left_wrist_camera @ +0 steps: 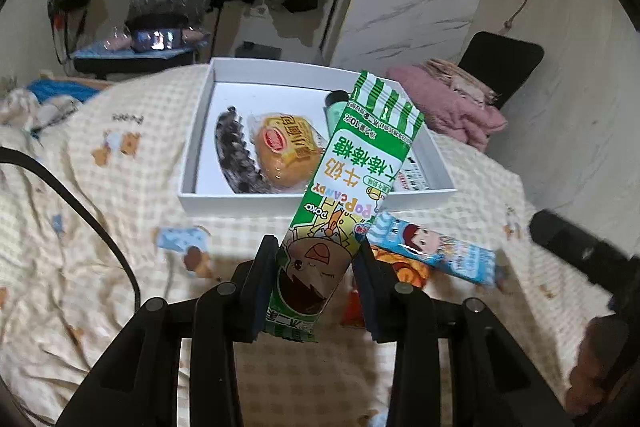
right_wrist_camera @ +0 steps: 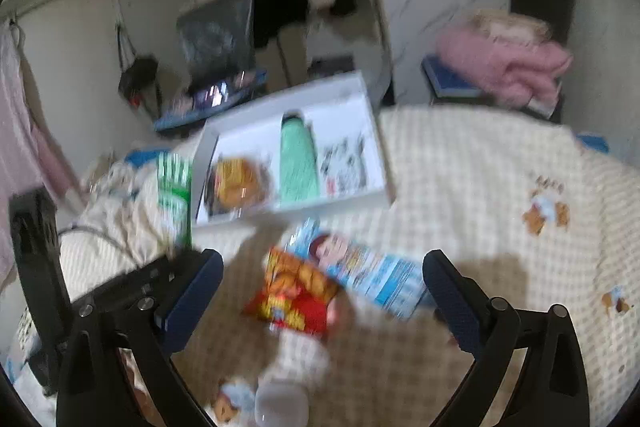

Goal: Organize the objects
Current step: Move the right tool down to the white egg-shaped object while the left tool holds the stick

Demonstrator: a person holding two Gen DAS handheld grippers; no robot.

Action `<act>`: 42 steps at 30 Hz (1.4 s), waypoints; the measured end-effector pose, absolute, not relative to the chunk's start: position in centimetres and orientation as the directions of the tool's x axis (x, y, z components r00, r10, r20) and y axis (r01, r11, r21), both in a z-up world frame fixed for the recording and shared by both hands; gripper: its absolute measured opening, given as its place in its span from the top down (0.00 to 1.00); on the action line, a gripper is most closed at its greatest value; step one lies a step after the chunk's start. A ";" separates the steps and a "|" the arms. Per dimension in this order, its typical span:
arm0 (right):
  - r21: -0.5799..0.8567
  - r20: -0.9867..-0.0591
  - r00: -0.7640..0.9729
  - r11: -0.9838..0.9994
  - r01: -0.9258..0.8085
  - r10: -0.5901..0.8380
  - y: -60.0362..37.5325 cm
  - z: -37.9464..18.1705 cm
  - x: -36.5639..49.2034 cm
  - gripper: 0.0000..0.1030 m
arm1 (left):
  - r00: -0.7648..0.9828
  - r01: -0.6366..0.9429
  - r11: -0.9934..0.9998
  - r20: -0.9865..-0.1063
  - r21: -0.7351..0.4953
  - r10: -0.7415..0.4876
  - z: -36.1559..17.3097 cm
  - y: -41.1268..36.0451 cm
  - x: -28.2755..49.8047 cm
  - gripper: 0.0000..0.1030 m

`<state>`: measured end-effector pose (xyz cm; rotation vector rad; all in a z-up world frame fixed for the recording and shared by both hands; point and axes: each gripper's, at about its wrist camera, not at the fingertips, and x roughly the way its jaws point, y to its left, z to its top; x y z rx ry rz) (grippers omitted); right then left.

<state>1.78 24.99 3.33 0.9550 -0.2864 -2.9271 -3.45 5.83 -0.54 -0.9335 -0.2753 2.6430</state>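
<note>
A bed is covered by a cream checked blanket [left_wrist_camera: 120,163] printed with small bears. On it a shallow white box [left_wrist_camera: 320,201] is set, open at the top. Inside the box a dark hair clip [left_wrist_camera: 236,155] is laid at the left, a wrapped round bun [left_wrist_camera: 286,151] is pressed just beside it, a mint-green tube [right_wrist_camera: 298,163] is placed further right, and a small printed packet [right_wrist_camera: 344,167] is seen at the right end.

A green and white candy packet [left_wrist_camera: 352,179] is clamped by its lower end between the pads of the left gripper [left_wrist_camera: 316,279]; the jaws are closed narrowly on it, and its striped upper end is raised in front of the box's near wall.

Near the front of the box, on the blanket, a blue packet [right_wrist_camera: 376,275] with a cartoon child is laid, and a red and yellow snack bag [right_wrist_camera: 296,291] is overlapped against its left end.

The right gripper [right_wrist_camera: 324,295] is held above these two packets with its jaws spread wide and nothing gripped between them. That view is blurred, so finer print cannot be read.
</note>
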 end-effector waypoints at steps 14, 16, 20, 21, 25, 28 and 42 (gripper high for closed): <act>0.260 -0.686 -0.697 -0.965 0.032 -0.208 24.9 1.6 0.4 0.49 | -0.683 -0.279 -0.883 -0.569 -0.377 0.458 -1.0 5.4 -3.8 0.60; 0.239 -0.668 -0.713 -0.969 0.066 -0.213 24.1 1.6 0.7 0.49 | -0.682 -0.286 -0.886 -0.571 -0.366 0.456 -0.9 5.7 -3.7 0.60; 0.249 -0.657 -0.714 -0.963 0.099 -0.243 23.2 0.7 0.5 0.48 | -0.668 -0.287 -0.889 -0.591 -0.357 0.453 -1.2 6.0 -3.8 0.60; 0.261 -0.664 -0.706 -0.961 0.091 -0.247 23.3 0.4 0.3 0.48 | -0.668 -0.284 -0.890 -0.593 -0.355 0.450 -1.2 6.0 -3.9 0.60; 0.346 -0.722 -0.606 -0.933 0.101 -0.334 23.9 -1.0 -0.6 0.48 | -0.666 -0.274 -0.886 -0.590 -0.374 0.456 -1.3 5.6 -4.0 0.60; 0.339 -0.808 -0.484 -0.937 0.086 -0.336 23.6 -2.7 -1.3 0.48 | -0.652 -0.267 -0.878 -0.597 -0.397 0.468 -1.6 5.4 -4.2 0.60; 0.179 -0.951 -0.204 -0.953 0.244 -0.231 17.9 -6.9 -1.1 0.58 | -0.657 -0.253 -0.903 -0.624 -0.347 0.424 -1.7 5.7 -4.4 0.60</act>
